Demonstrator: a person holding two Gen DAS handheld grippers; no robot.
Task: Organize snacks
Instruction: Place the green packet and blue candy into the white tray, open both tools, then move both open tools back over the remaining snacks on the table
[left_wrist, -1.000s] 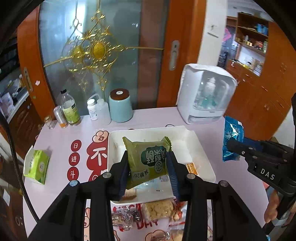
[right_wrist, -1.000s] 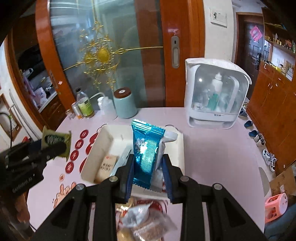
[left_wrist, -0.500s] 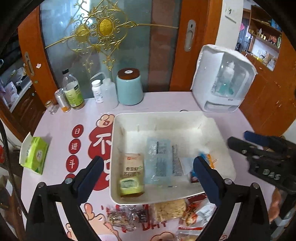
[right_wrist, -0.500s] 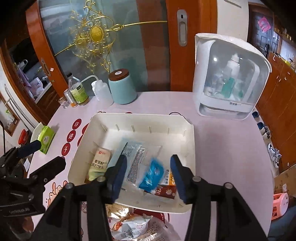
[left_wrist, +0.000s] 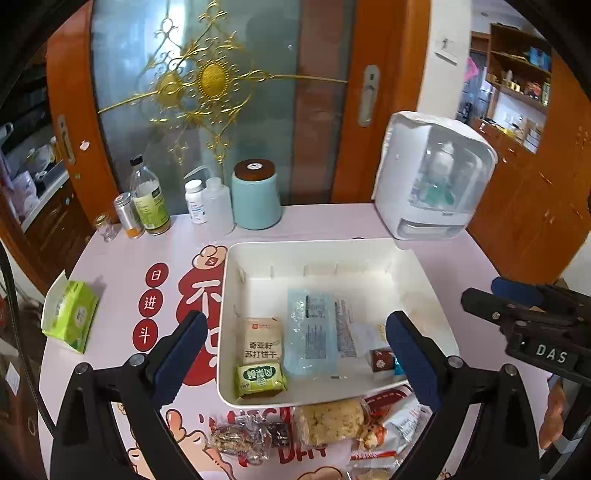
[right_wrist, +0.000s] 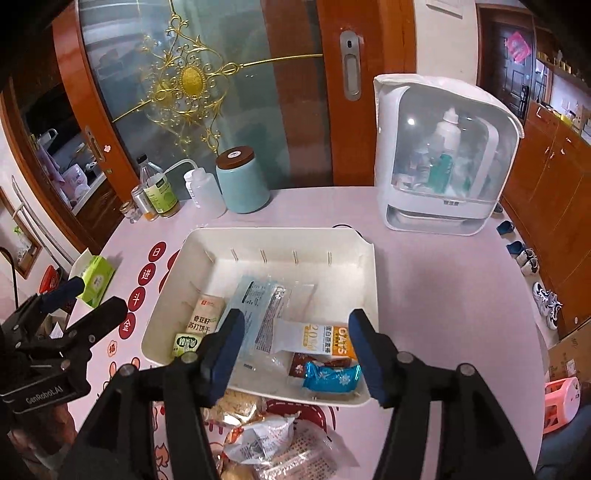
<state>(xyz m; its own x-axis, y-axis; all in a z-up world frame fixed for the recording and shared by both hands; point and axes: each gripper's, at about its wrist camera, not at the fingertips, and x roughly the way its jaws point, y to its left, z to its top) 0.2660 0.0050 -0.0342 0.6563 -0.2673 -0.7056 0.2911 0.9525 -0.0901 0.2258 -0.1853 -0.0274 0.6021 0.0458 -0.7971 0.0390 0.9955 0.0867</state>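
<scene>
White plastic tray (left_wrist: 424, 295) on the pink table (right_wrist: 443, 295) holds the green packet (left_wrist: 261, 380) and blue packet (right_wrist: 330, 376), both the left gripper (left_wrist: 295, 365) and right gripper (right_wrist: 295, 354) gape wide and empty above it, so next comes reaching for the loose snacks (left_wrist: 328, 421) in front.

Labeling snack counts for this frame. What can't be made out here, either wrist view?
- Loose snack pile, right wrist view: cut off by the bottom edge and hidden behind the right gripper; no count possible.
- Blue packet, left wrist view: mostly behind the left gripper finger.
- White case contents: blurred by its frosted cover.
</scene>
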